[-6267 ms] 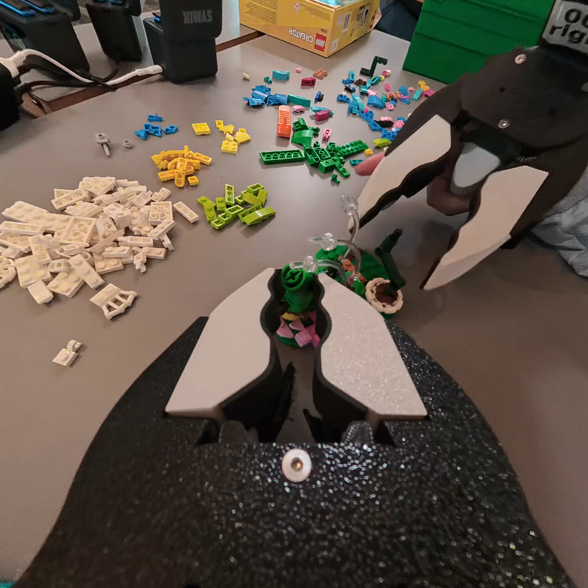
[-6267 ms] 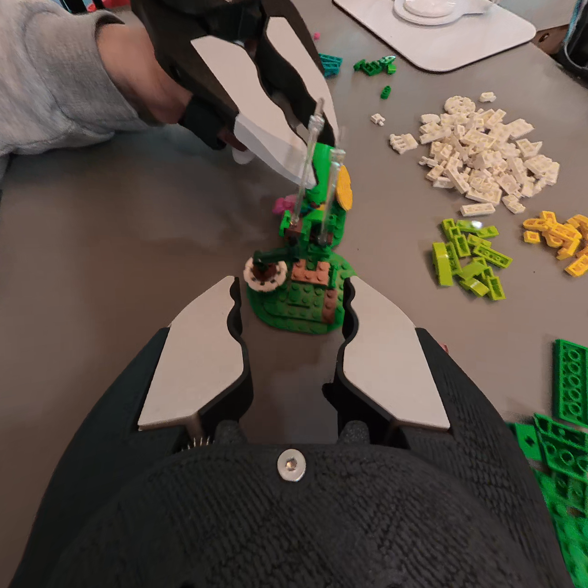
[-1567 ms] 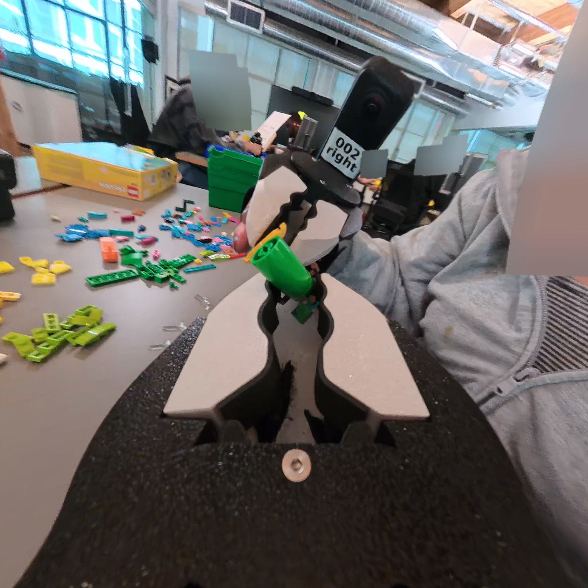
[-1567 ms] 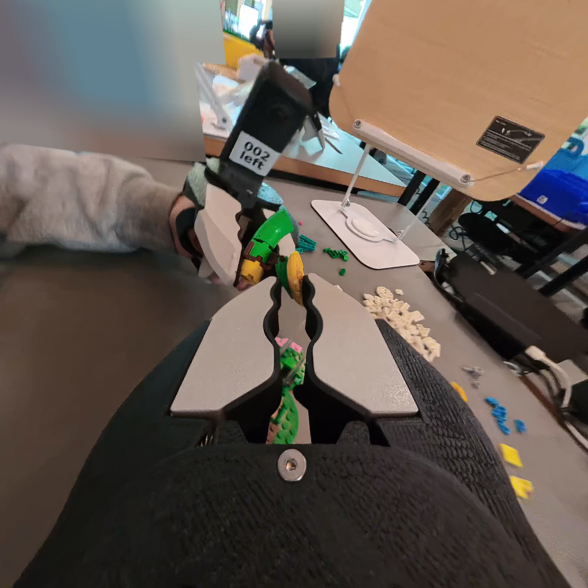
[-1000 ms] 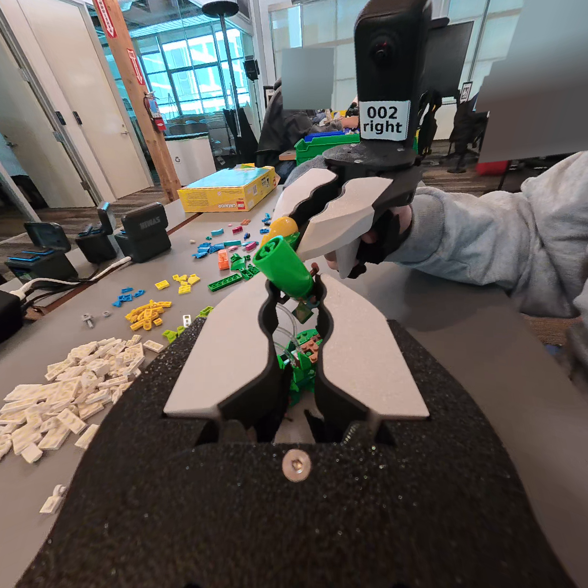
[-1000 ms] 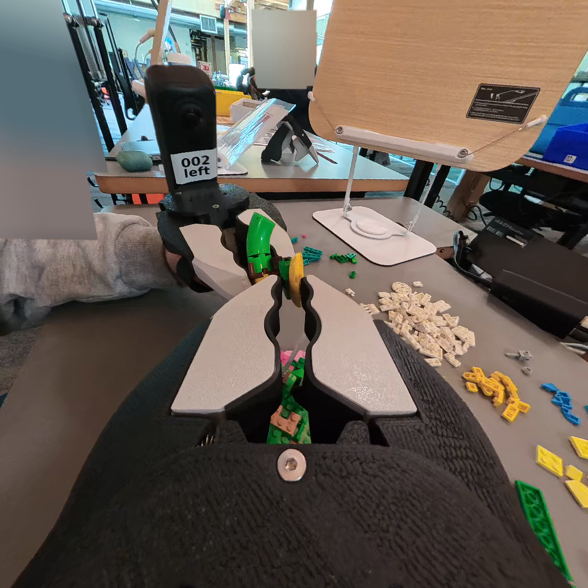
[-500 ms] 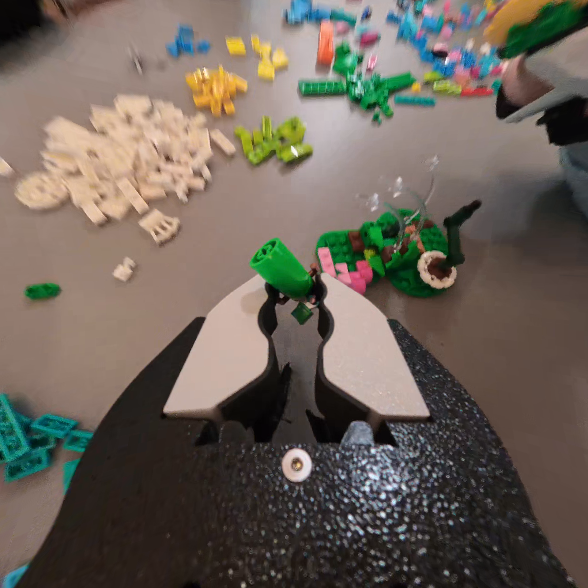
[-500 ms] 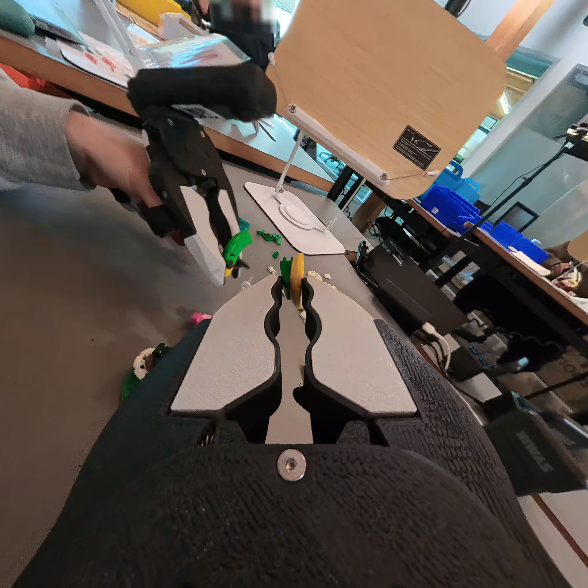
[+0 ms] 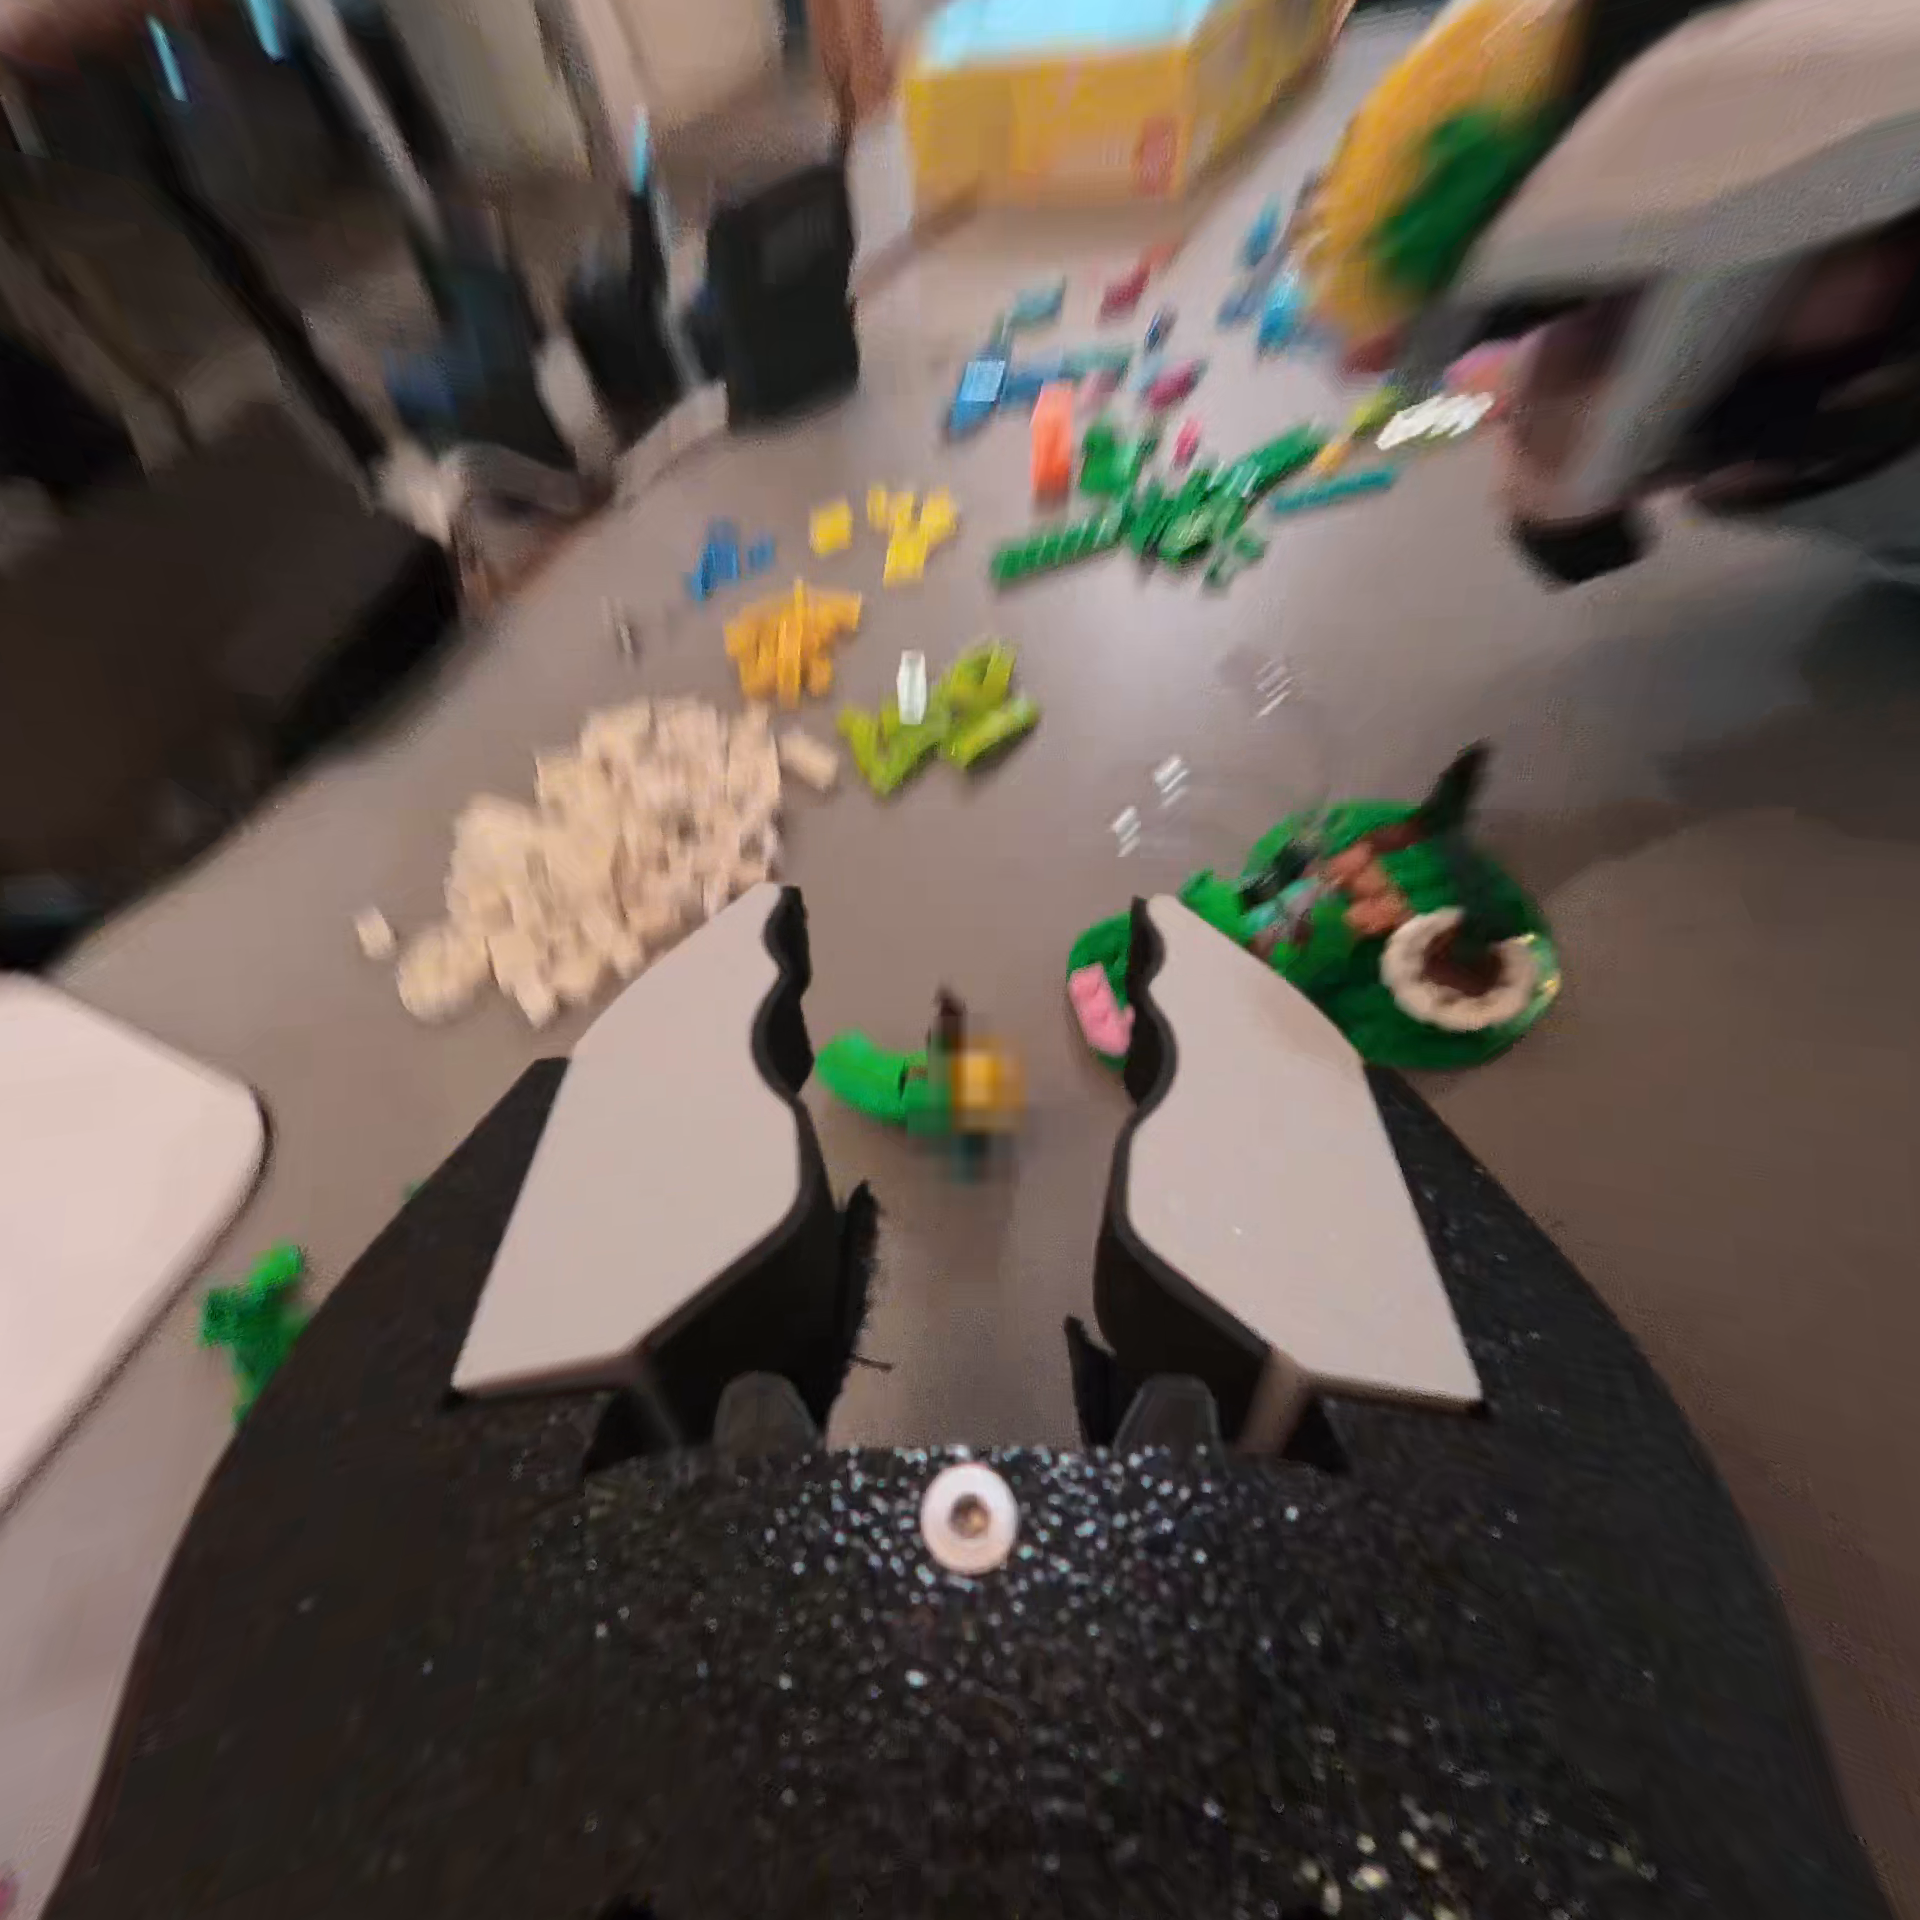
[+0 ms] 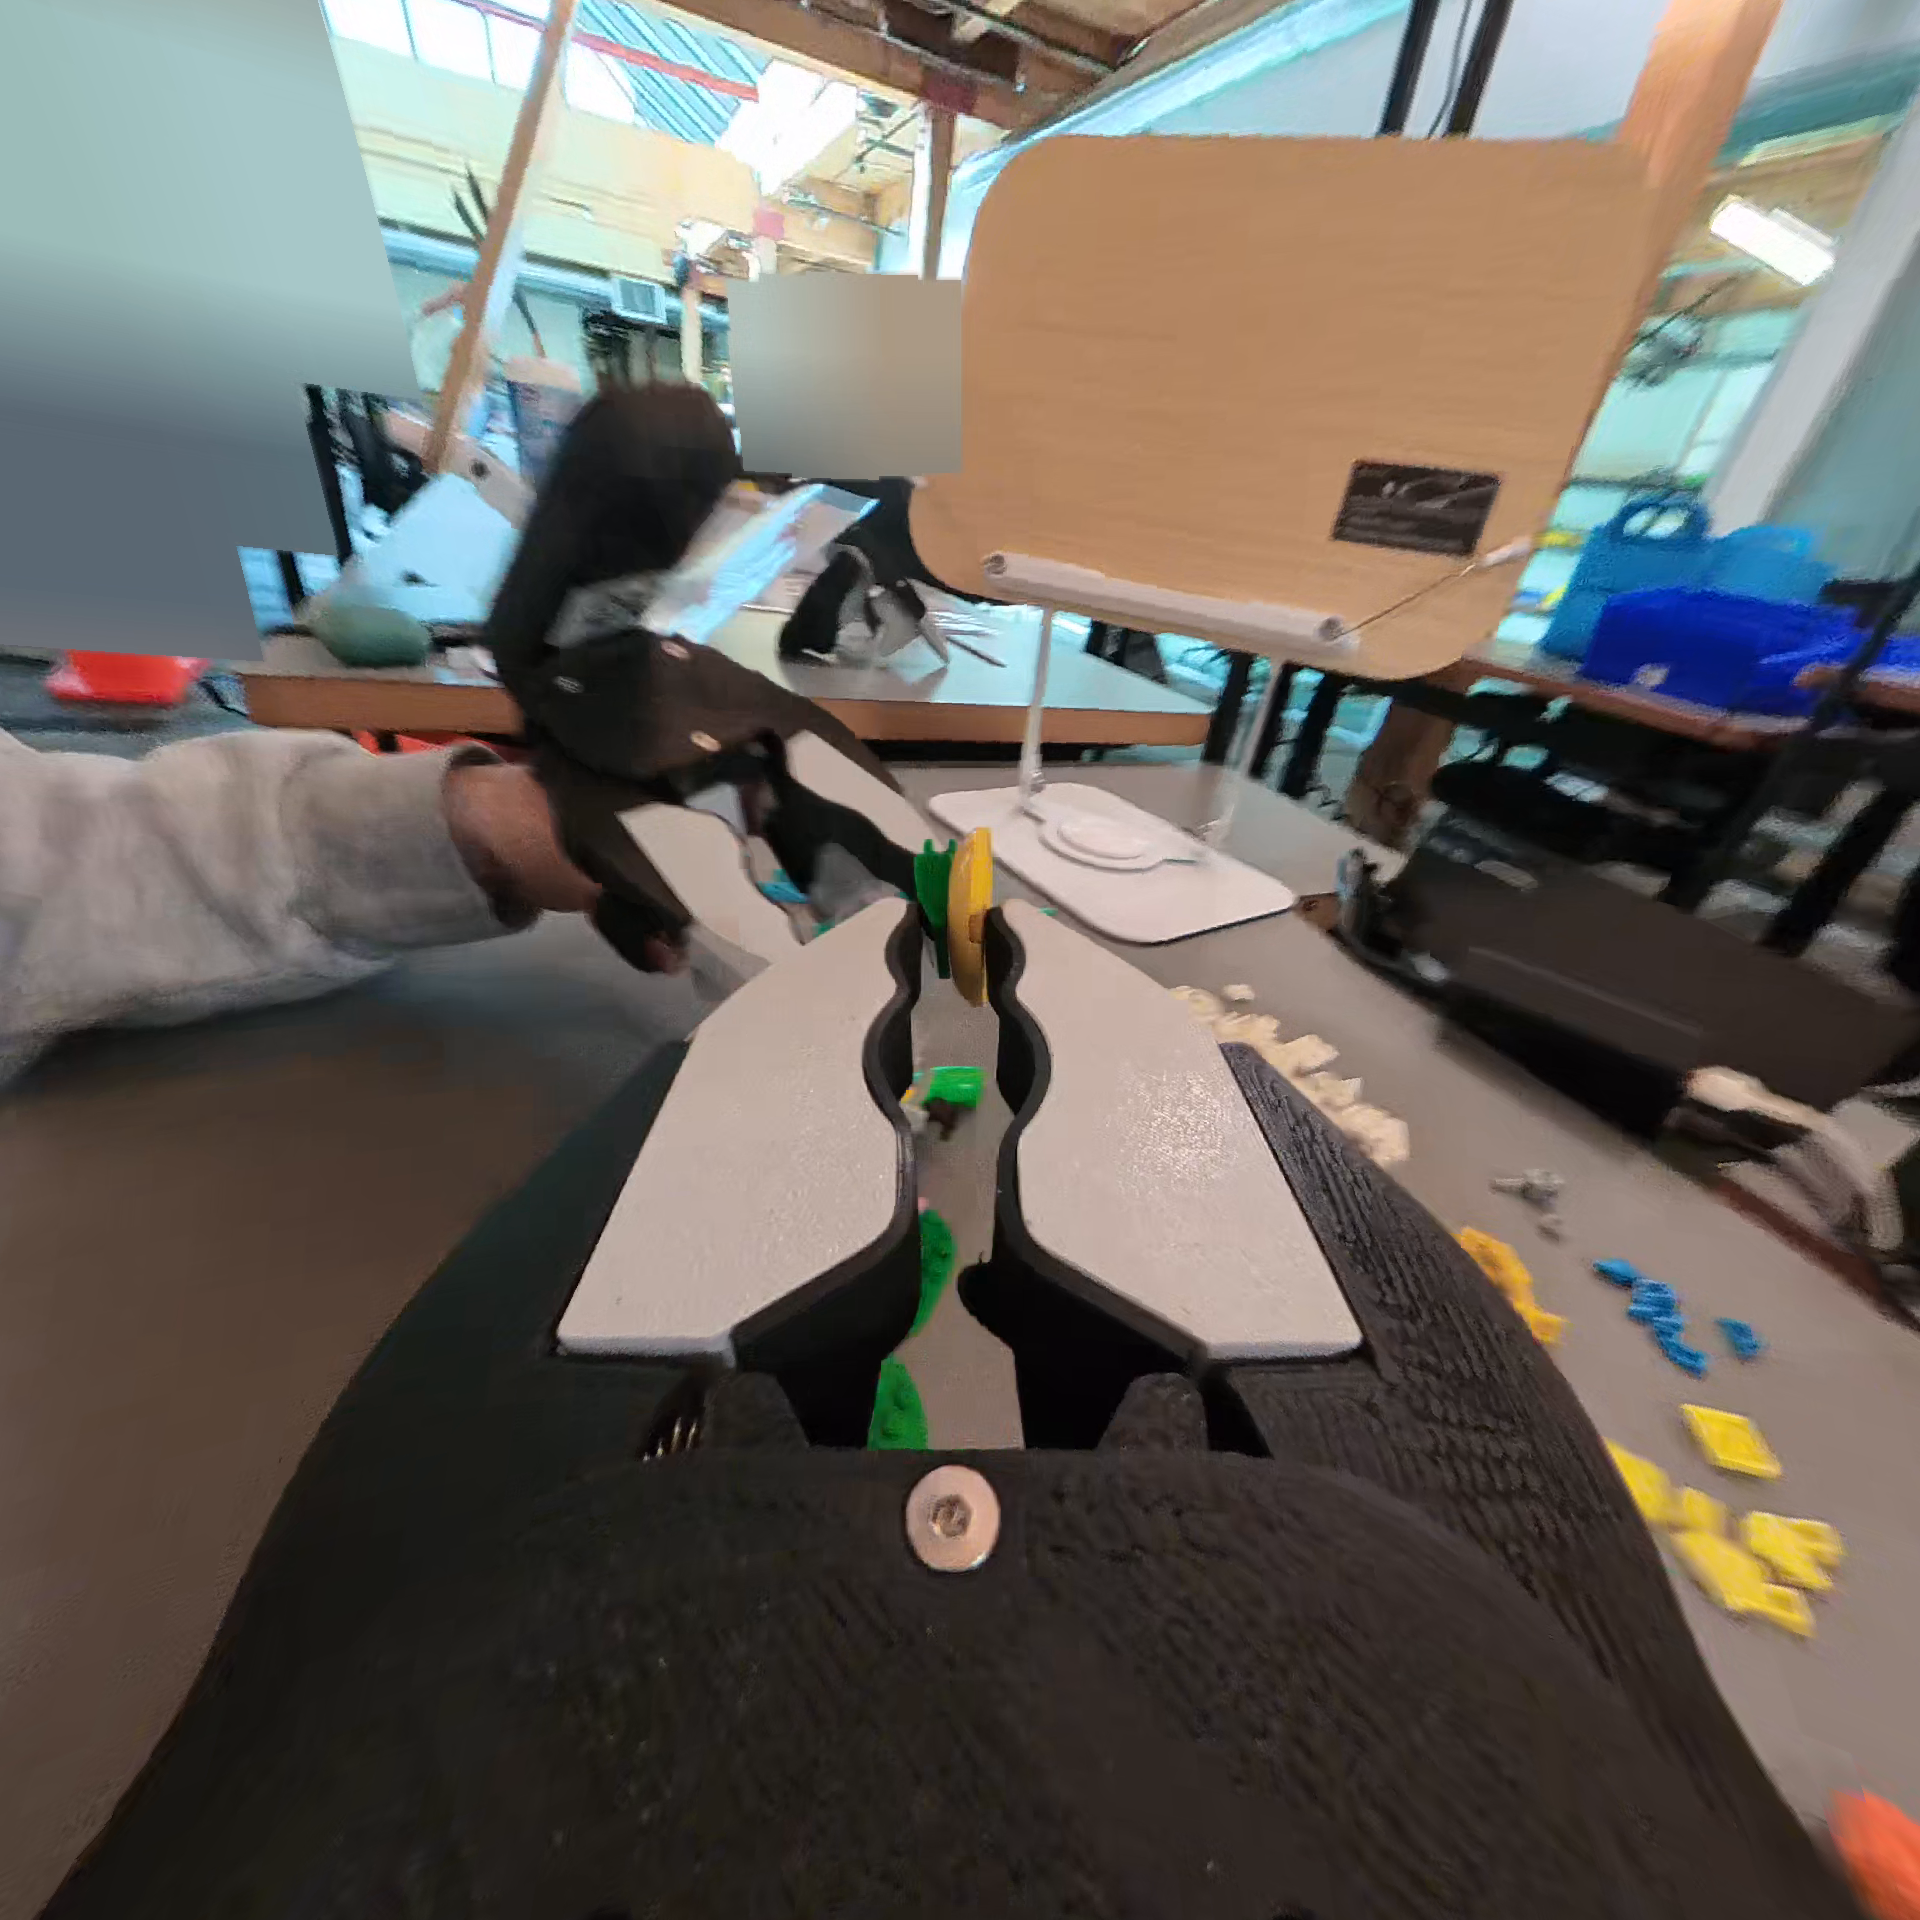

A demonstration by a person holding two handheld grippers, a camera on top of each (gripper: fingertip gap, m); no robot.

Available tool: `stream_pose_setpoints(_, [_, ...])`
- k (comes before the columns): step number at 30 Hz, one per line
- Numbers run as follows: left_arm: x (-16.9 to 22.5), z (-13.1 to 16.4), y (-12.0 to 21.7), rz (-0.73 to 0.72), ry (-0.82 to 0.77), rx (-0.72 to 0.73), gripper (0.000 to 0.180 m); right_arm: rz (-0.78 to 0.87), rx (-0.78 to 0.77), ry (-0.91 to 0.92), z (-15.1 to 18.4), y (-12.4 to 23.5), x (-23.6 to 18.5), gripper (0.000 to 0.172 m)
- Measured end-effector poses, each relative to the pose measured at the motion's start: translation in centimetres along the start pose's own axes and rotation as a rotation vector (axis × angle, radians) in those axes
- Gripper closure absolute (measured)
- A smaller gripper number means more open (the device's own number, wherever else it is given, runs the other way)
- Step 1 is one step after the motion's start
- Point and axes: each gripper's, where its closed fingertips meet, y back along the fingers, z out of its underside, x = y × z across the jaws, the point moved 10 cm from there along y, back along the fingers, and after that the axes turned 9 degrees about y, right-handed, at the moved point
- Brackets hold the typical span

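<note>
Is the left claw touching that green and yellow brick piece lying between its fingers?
Apart. The left wrist view shows the left claw open, with table showing beside the green and yellow piece.

Bare table (image 9: 935, 831) lies between white brick pile (image 9: 603, 862) and green model (image 9: 1382, 935).

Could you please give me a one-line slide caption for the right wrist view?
Right gripper pinches a yellow disc with green piece above the table; open left gripper beyond.

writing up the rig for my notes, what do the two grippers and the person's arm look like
Both grippers, left and right, have rough black sparkly bodies, a silver screw in the middle and two flat light grey fingers with wavy black inner edges. The arm wears a light grey sleeve.
</note>
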Motion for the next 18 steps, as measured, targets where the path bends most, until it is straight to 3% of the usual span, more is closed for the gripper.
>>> stream_pose_setpoints(1, [0.8, -0.6, 0.5, 0.04, -0.045, 0.098, 0.132, 0.031, 0.004, 0.065, -0.1, 0.0, -0.2, 0.161])
stream_pose_setpoints(3, [2.4, -1.5, 1.4, 0.134, -0.091, 0.29, 0.15, 0.034, 0.008, 0.169, -0.3, -0.1, -0.9, 0.162])
stream_pose_setpoints(5, [3.7, -1.9, 1.7, 0.189, -0.114, 0.4, 0.156, -0.011, -0.006, 0.193, -0.3, -0.5, -1.7, 0.161])
stream_pose_setpoints(9, [4.4, -1.8, 0.5, 0.364, 0.074, 0.353, 0.143, -0.039, -0.018, 0.297, 0.1, -0.9, -2.7, 0.161])
stream_pose_setpoints(13, [3.6, -1.4, -0.5, 0.573, 0.359, 0.308, 0.131, 0.034, 0.009, 0.559, 0.0, -0.9, -3.8, 0.161])
stream_pose_setpoints(18, [3.1, -0.8, -1.0, 0.698, 0.475, 0.33, 0.141, 0.099, -0.055, 0.938, 0.4, -1.2, -5.5, 0.161])
